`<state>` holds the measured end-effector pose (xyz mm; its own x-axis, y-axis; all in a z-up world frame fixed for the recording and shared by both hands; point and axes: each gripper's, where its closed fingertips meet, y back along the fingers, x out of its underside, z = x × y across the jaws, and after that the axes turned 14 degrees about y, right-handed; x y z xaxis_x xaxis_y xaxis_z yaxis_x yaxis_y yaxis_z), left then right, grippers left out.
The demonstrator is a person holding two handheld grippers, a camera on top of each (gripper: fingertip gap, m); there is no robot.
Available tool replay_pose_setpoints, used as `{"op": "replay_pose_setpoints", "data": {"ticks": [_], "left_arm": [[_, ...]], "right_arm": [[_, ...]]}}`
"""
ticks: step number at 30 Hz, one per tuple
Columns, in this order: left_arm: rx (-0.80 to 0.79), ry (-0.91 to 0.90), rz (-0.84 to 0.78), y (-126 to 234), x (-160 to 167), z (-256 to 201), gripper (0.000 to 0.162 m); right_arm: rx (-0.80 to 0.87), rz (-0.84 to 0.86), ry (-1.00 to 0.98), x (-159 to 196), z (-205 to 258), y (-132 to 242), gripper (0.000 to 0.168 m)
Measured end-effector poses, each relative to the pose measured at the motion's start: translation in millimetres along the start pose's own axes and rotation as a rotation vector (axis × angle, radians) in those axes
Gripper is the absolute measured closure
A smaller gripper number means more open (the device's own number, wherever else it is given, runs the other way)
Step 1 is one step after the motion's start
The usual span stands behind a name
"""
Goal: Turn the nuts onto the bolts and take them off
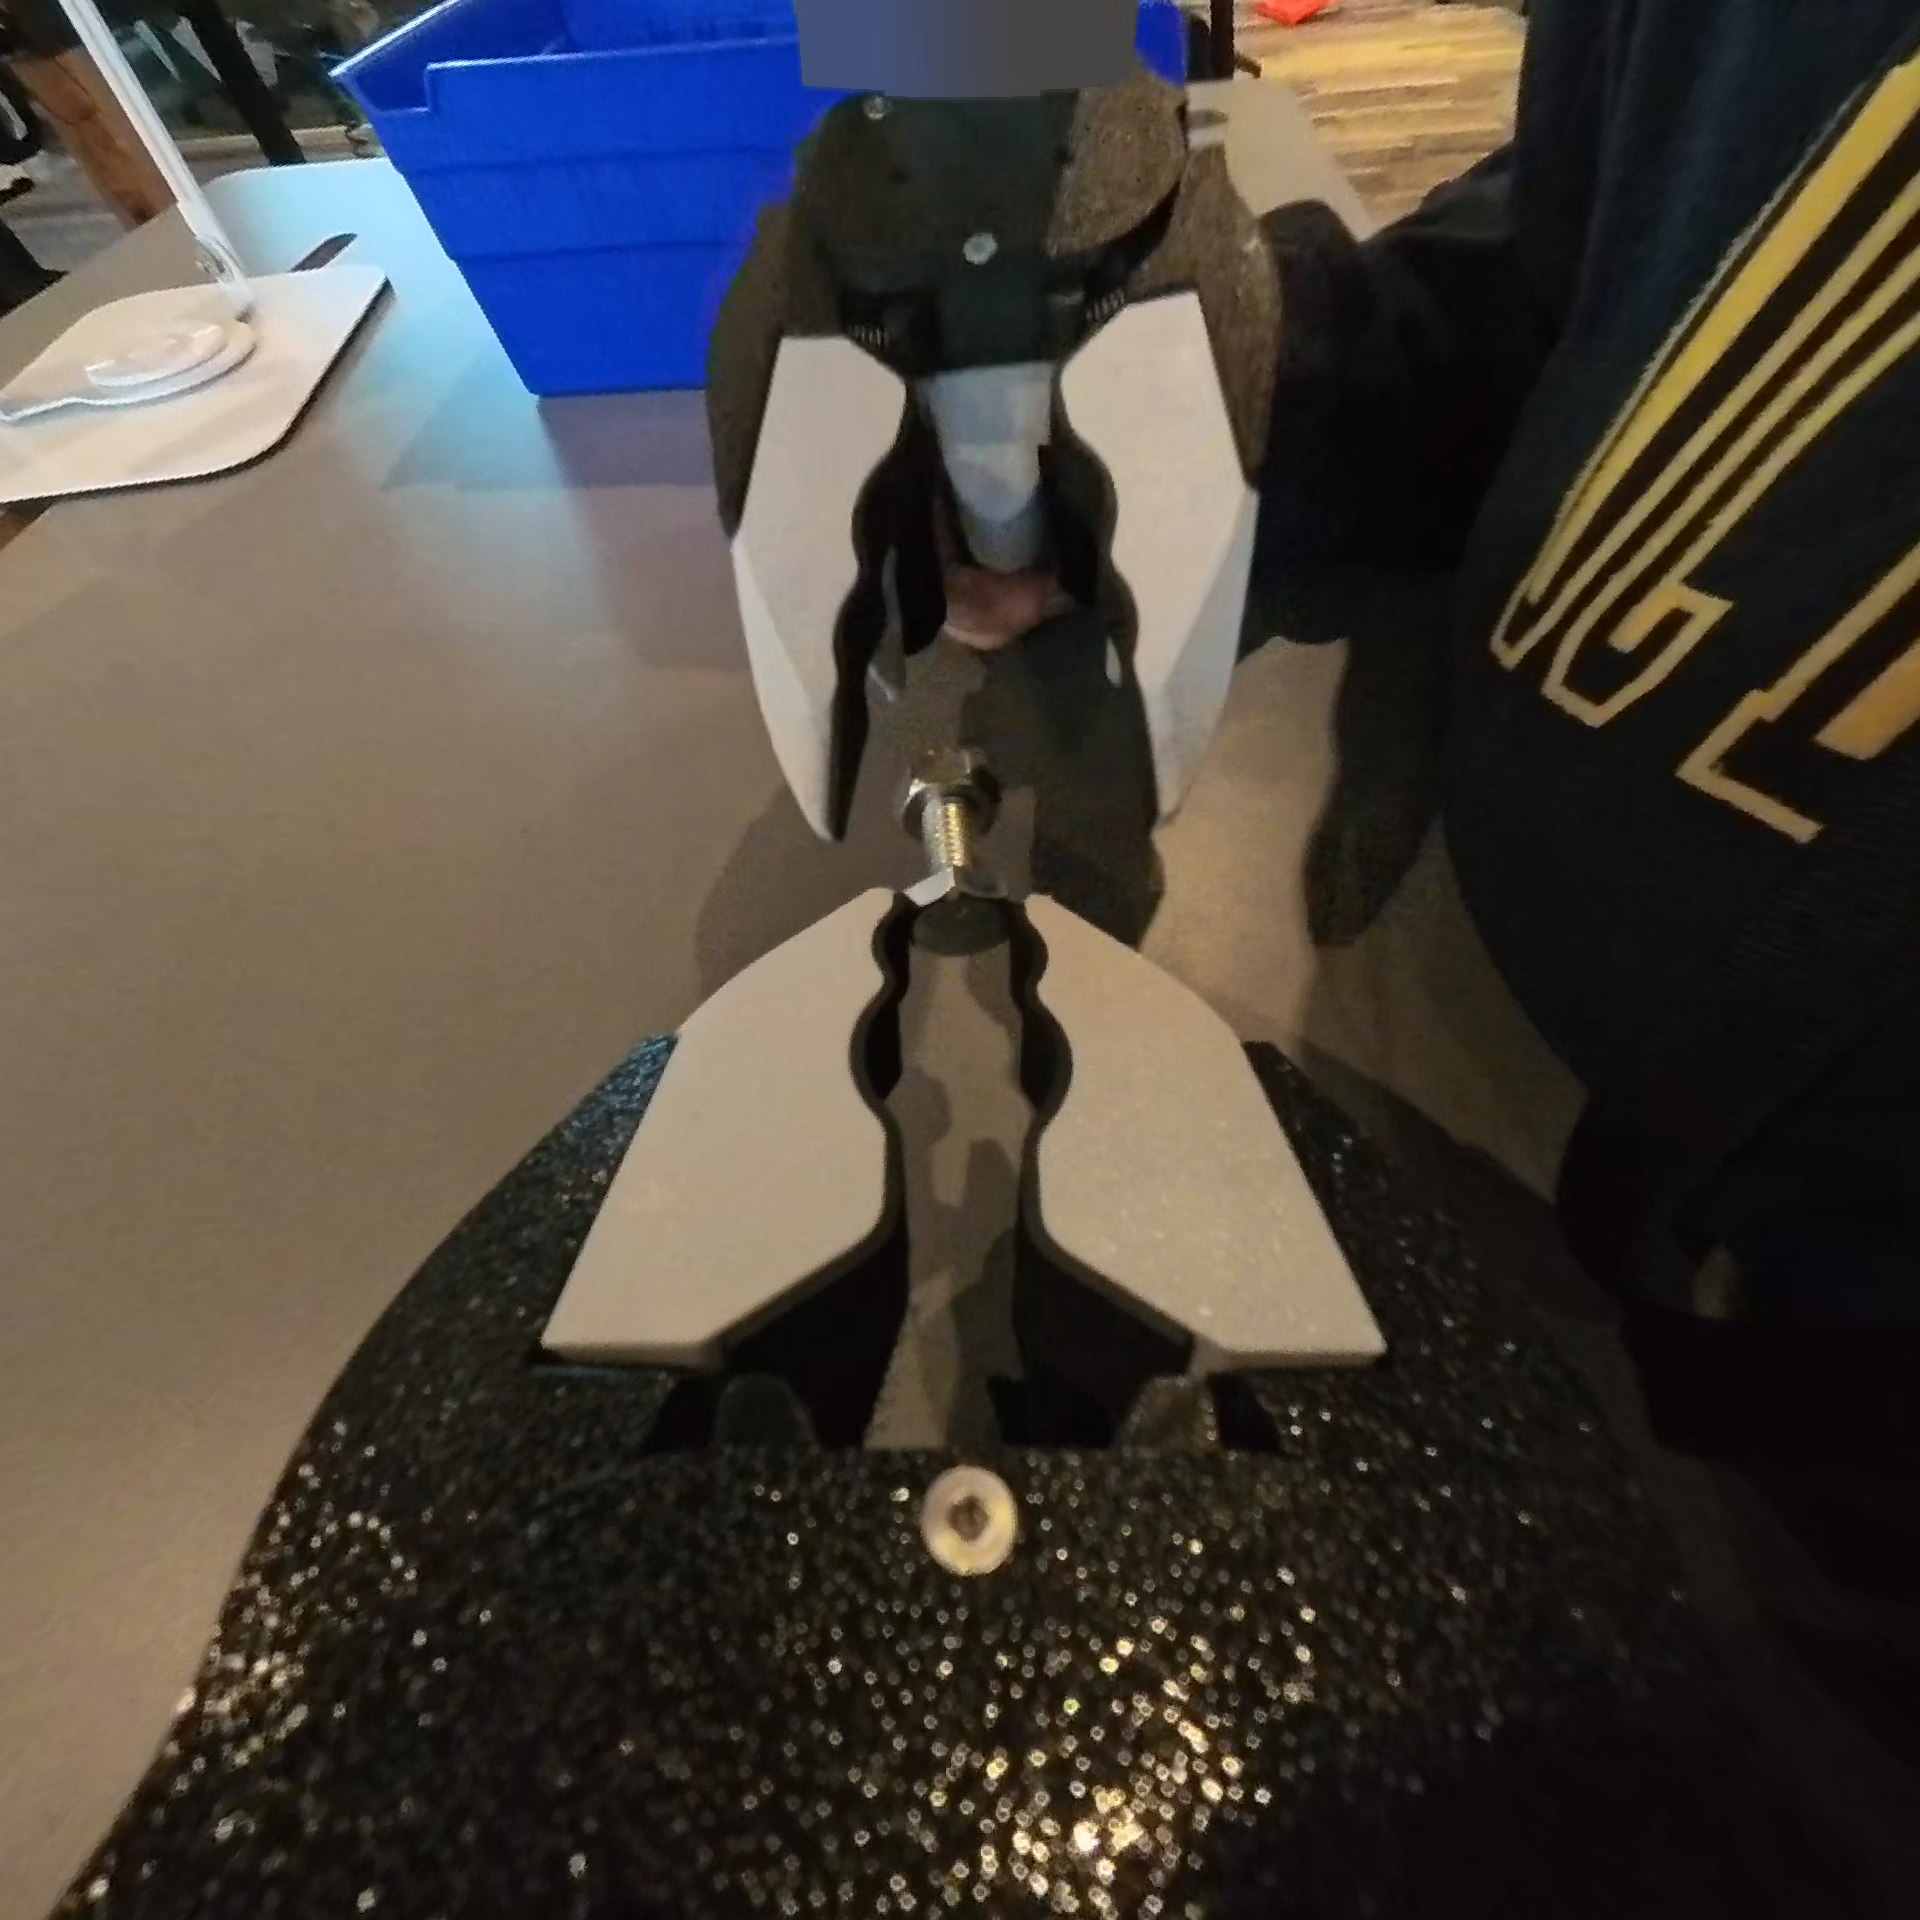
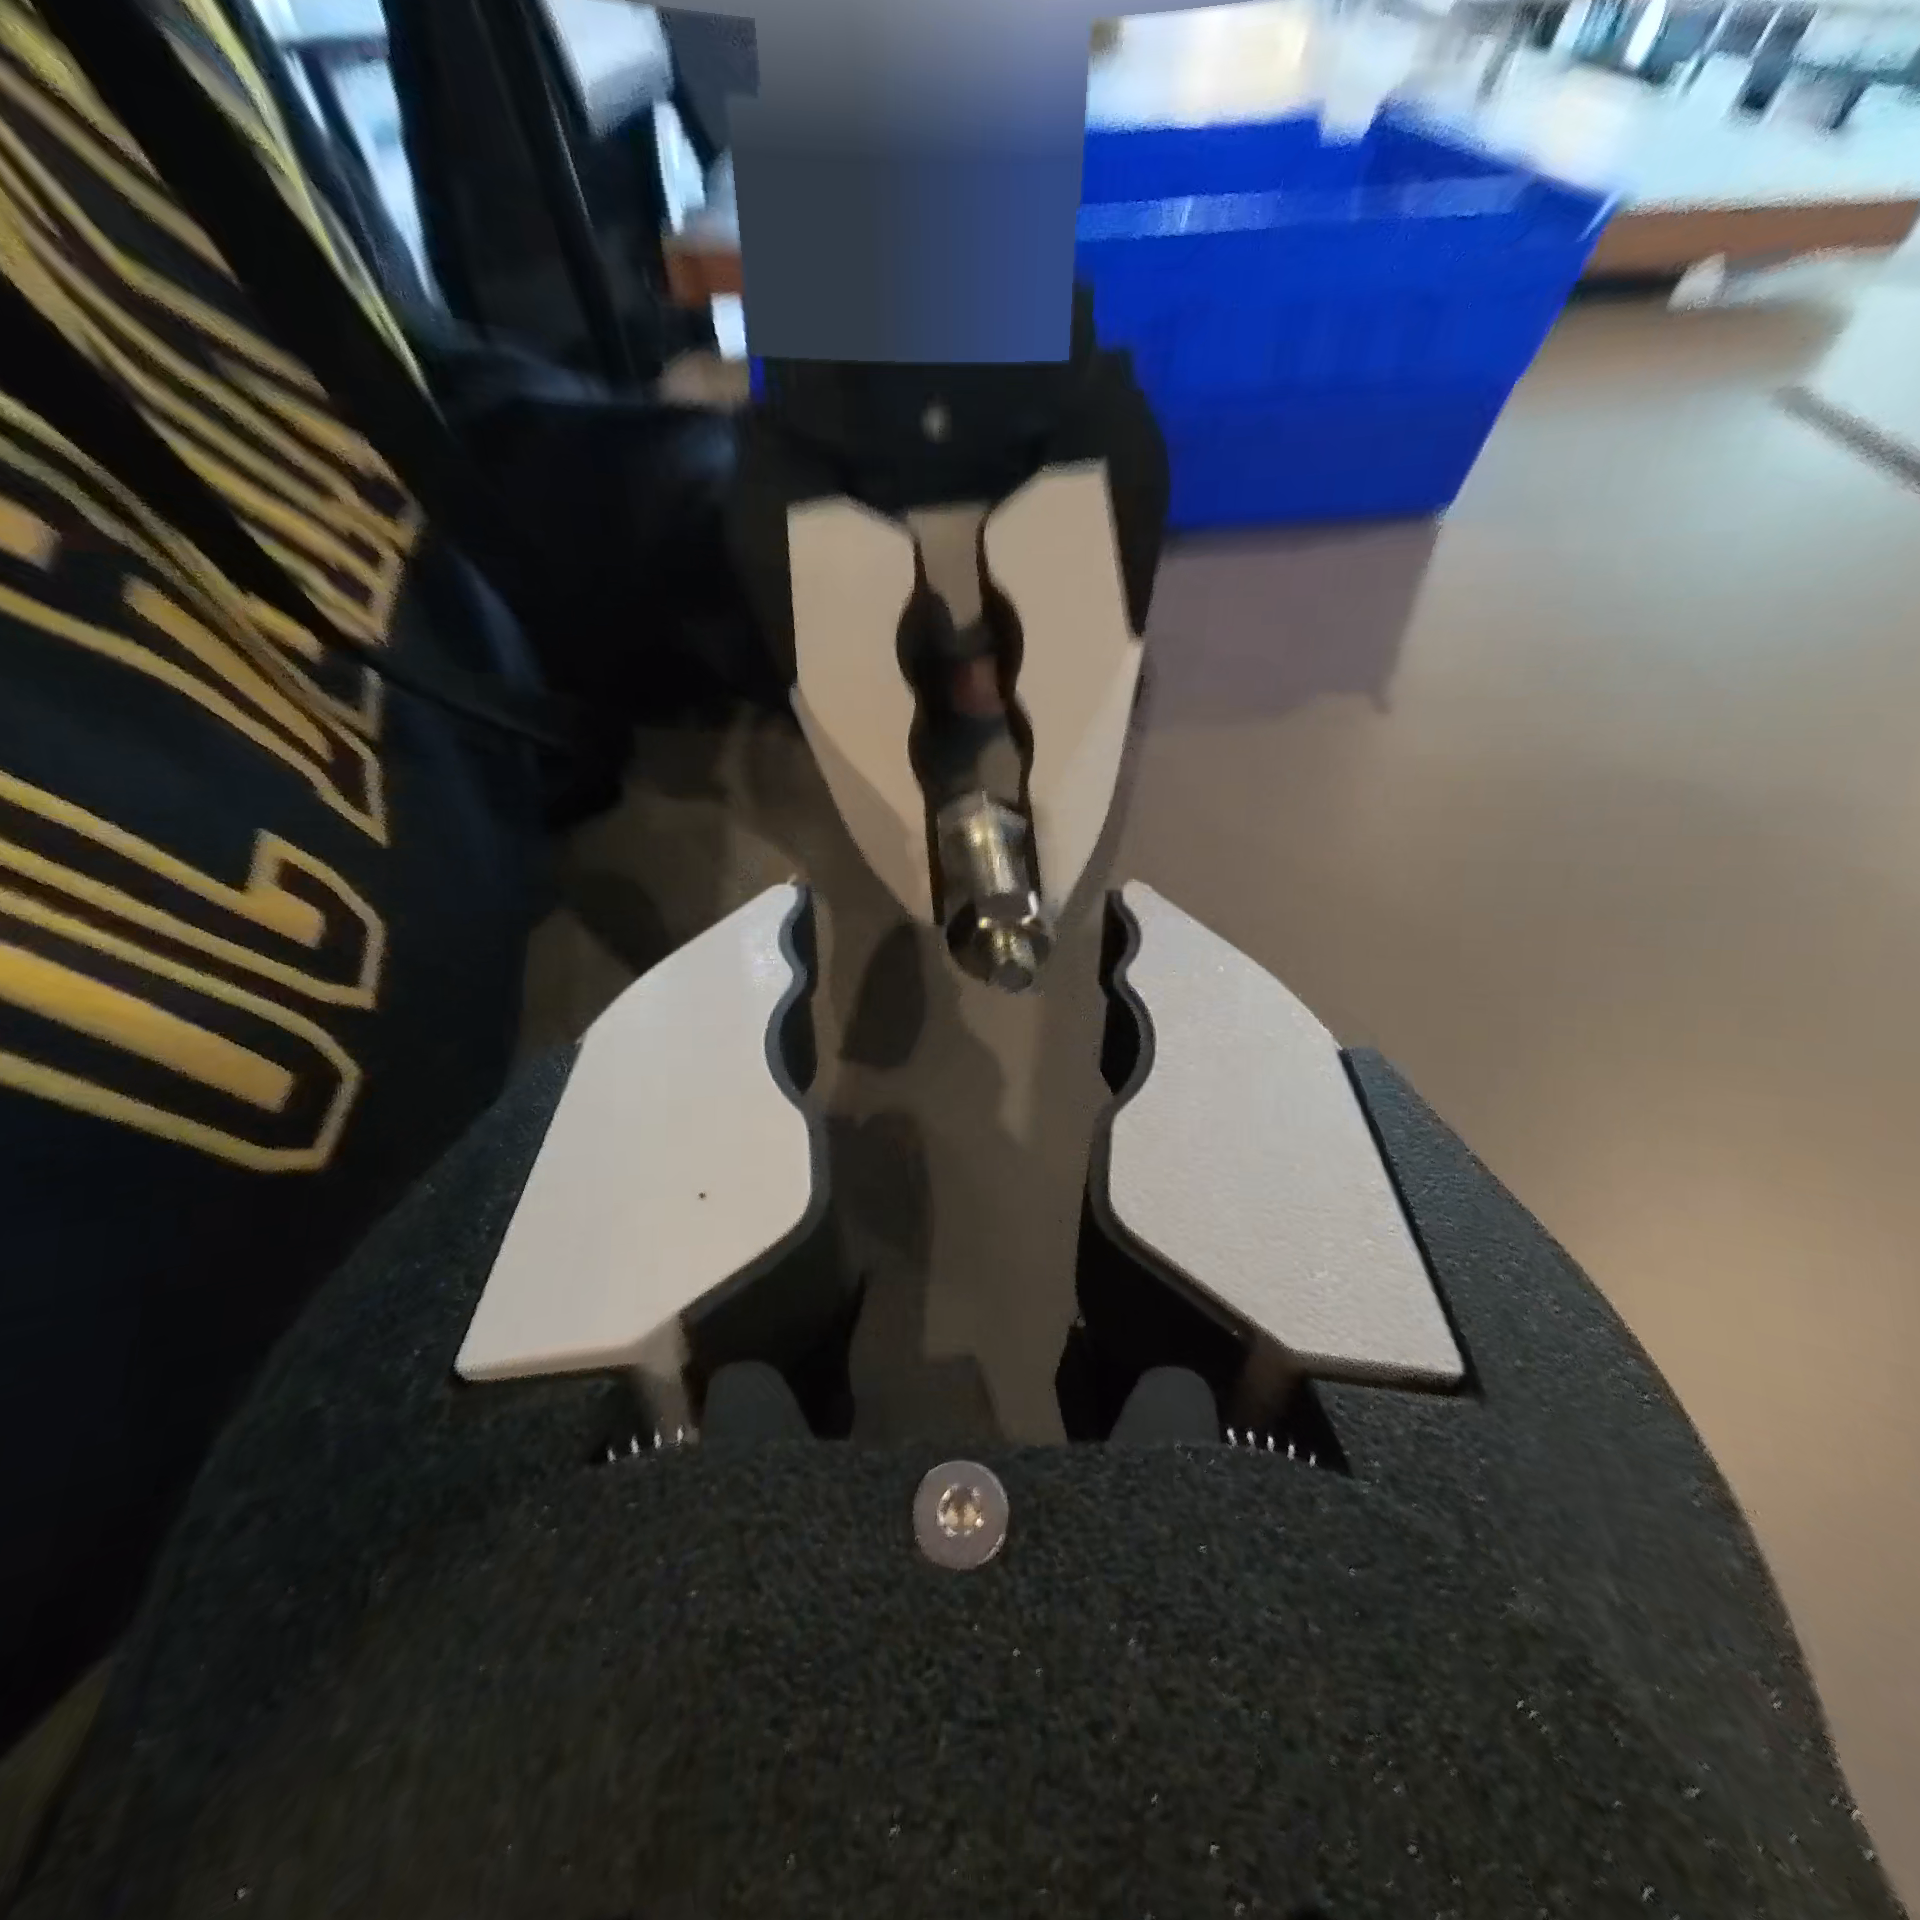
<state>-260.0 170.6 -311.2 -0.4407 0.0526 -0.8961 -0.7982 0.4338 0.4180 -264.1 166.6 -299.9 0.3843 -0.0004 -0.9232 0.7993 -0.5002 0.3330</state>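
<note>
My left gripper [image 1: 956, 912] is shut on the head end of a silver bolt [image 1: 940, 844] and holds it above the table. The bolt's threaded shank points away toward my right gripper [image 1: 1000, 816]. A silver nut [image 1: 938, 781] sits on the shank near its far end. In the right wrist view, my right gripper [image 2: 961, 902] is open, its fingers spread to either side of the bolt's tip [image 2: 1006, 971]. The nut [image 2: 992, 920] sits just behind that tip, clear of the fingers. The left gripper [image 2: 987, 894] faces me, clamped on the bolt.
A blue plastic bin [image 1: 582, 208] stands on the grey-brown table [image 1: 312, 831] behind the grippers; it also shows in the right wrist view [image 2: 1299, 343]. A white flat stand base [image 1: 177, 384] lies at the far left. A person's dark shirt with yellow lettering [image 1: 1714, 623] is close on the right.
</note>
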Motion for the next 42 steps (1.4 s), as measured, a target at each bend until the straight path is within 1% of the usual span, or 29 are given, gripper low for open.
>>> {"op": "replay_pose_setpoints", "data": {"ticks": [2,5,9,11,12,13,16,17,20,22,24,26,27,31,35,38,40,42], "left_arm": [[0.003,-0.001,-0.002,0,0,0,0.144],[0.006,0.0,-0.002,0,0,-1,0.144],[0.005,0.001,0.004,0,1,-1,0.144],[0.0,0.004,0.005,0,1,0,0.144],[0.003,0.005,0.002,0,0,0,0.144],[0.006,0.006,-0.002,1,0,0,0.144],[0.012,0.005,-0.004,1,0,-1,0.144],[0.014,0.003,-0.004,1,0,-1,0.144],[0.013,0.001,-0.002,1,0,-2,0.144],[0.016,0.003,-0.002,1,0,-2,0.144],[0.017,0.002,0.001,1,0,-2,0.144],[0.006,0.005,0.011,0,1,-1,0.144],[0.01,0.005,0.011,0,1,-1,0.144],[0.016,0.008,0.005,0,1,-1,0.144],[0.017,0.004,0.008,0,1,-2,0.144],[0.025,0.001,0.009,0,1,-3,0.144],[0.011,0.007,0.019,-1,2,-1,0.144],[0.016,0.006,0.019,-1,2,-2,0.144]], "right_arm": [[-0.016,0.052,0.037,5,5,-5,0.116],[-0.011,0.075,0.088,6,9,-7,0.115],[-0.024,-0.007,0.122,-6,13,-3,0.113],[-0.083,-0.075,0.142,-17,24,1,0.125],[-0.085,-0.084,0.14,-19,24,1,0.126],[-0.065,-0.082,0.136,-19,21,2,0.125],[0.032,-0.047,0.091,-12,3,3,0.115],[0.034,-0.014,0.068,-6,1,2,0.112],[-0.026,0.07,0.043,7,8,-6,0.112],[-0.034,0.058,0.073,4,12,-6,0.113],[-0.034,-0.005,0.114,-5,15,-3,0.112],[-0.104,-0.106,0.128,-21,26,4,0.129],[-0.092,-0.121,0.111,-24,24,5,0.126],[0.01,-0.072,0.06,-15,5,5,0.113],[-0.044,0.037,0.02,3,10,-4,0.112],[-0.064,-0.012,0.075,-5,17,-2,0.11],[-0.161,-0.119,0.093,-23,33,5,0.128],[-0.162,-0.133,0.06,-26,31,7,0.123]]}}
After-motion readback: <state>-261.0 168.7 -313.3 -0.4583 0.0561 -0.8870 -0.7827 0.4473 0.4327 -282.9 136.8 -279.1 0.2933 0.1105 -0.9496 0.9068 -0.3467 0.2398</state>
